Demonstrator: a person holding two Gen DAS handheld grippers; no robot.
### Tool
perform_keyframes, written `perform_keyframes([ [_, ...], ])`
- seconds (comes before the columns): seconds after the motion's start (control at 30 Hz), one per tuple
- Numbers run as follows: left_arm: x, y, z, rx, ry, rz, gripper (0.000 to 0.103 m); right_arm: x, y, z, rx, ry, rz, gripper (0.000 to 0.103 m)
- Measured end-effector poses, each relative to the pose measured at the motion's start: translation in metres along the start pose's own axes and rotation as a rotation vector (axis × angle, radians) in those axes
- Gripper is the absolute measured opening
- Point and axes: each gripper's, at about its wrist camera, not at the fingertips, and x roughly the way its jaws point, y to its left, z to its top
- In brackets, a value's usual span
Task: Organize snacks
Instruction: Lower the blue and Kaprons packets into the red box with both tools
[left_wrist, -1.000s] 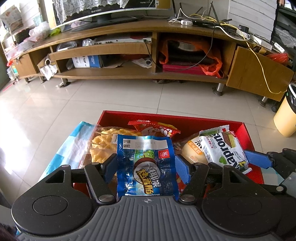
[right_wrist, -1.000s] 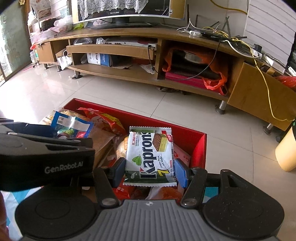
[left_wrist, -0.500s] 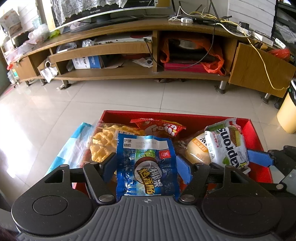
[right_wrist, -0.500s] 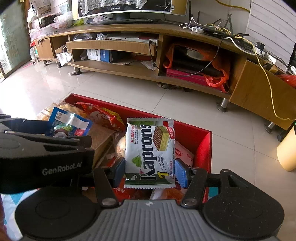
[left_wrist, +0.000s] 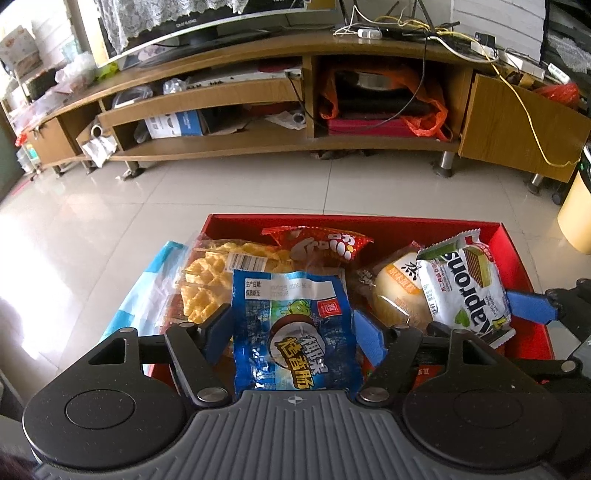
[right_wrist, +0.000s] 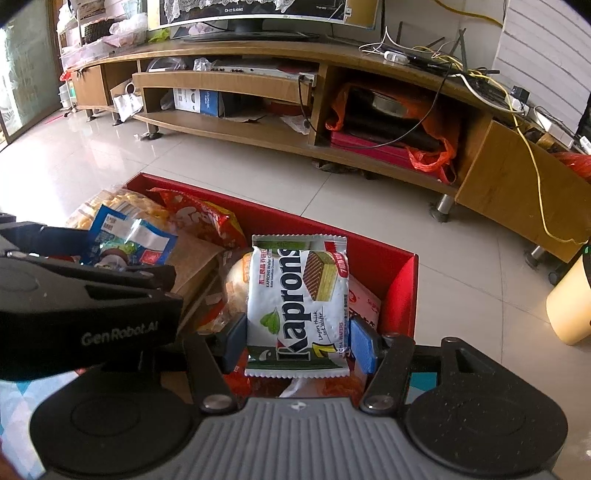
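Left wrist view gave the full face of the blue packet, standing upright between the fingers of the left gripper. Those fingers had just been opening, but both pads looked like they were touching the packet's side edges, so I'd call it a loose clamp. Past the fingertips sat the red box, with a bag of yellow crisps ahead and to the left, a red snack bag straight ahead, and a wrapped round bun just right of the right-hand finger. A blue-and-white cloth off to the left only showed up in this view.

The right wrist view was the only one showing the wafer packet head-on. It was upright, and the fingers of the right gripper were clamped on its lower sides, over the near right end of the box. A pink packet tucked just beyond the right finger was only visible here too. The left gripper's black body filled the area left of these fingers, with the blue packet poking up behind it.

Both grippers were tipped steeply down toward the box, side by side and close together. The tiled floor and TV stand lay beyond.
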Motion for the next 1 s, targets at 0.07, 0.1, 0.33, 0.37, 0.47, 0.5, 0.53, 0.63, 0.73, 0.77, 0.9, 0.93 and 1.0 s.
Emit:
perform_keyframes([
  [0.07,0.0,-0.001,0.0,0.0,0.001,0.0,0.077,0.0,0.0,0.0,-0.004,0.004,-0.004,0.058],
  [0.1,0.0,-0.001,0.0,0.002,0.001,0.0,0.077,0.001,0.0,0.0,-0.006,0.008,-0.008,0.058],
  [0.33,-0.001,-0.001,-0.001,0.0,0.005,0.0,0.077,0.003,-0.002,-0.003,-0.007,0.022,-0.014,0.059],
  [0.37,-0.001,-0.002,-0.001,0.002,0.005,0.0,0.077,0.004,-0.003,-0.003,-0.007,0.022,-0.015,0.059],
  [0.47,-0.001,-0.003,-0.002,0.007,0.004,-0.001,0.077,0.005,-0.003,-0.004,-0.011,0.029,-0.018,0.059],
  [0.5,-0.001,-0.004,-0.002,0.008,0.006,-0.002,0.077,0.005,-0.003,-0.004,-0.011,0.033,-0.019,0.059],
  [0.53,-0.001,-0.004,-0.002,0.006,0.006,-0.002,0.077,0.005,-0.004,-0.004,-0.009,0.034,-0.018,0.059],
  [0.63,-0.001,-0.005,-0.002,0.007,0.008,-0.006,0.079,0.005,-0.005,-0.004,-0.007,0.038,-0.02,0.06],
  [0.73,-0.001,-0.004,-0.002,-0.002,0.011,-0.009,0.08,0.004,-0.006,-0.005,-0.008,0.038,-0.023,0.061],
  [0.77,-0.001,-0.004,-0.001,-0.005,0.009,-0.01,0.08,0.004,-0.006,-0.005,-0.008,0.036,-0.025,0.062],
  [0.9,0.003,-0.005,-0.001,0.002,0.002,-0.002,0.079,0.002,-0.009,-0.006,-0.003,0.032,-0.031,0.064],
  [0.93,0.004,-0.006,-0.002,0.007,-0.001,0.002,0.08,0.002,-0.01,-0.006,0.0,0.032,-0.032,0.064],
  [1.0,0.006,-0.008,-0.003,0.021,-0.009,0.008,0.082,0.001,-0.011,-0.006,0.002,0.029,-0.035,0.065],
])
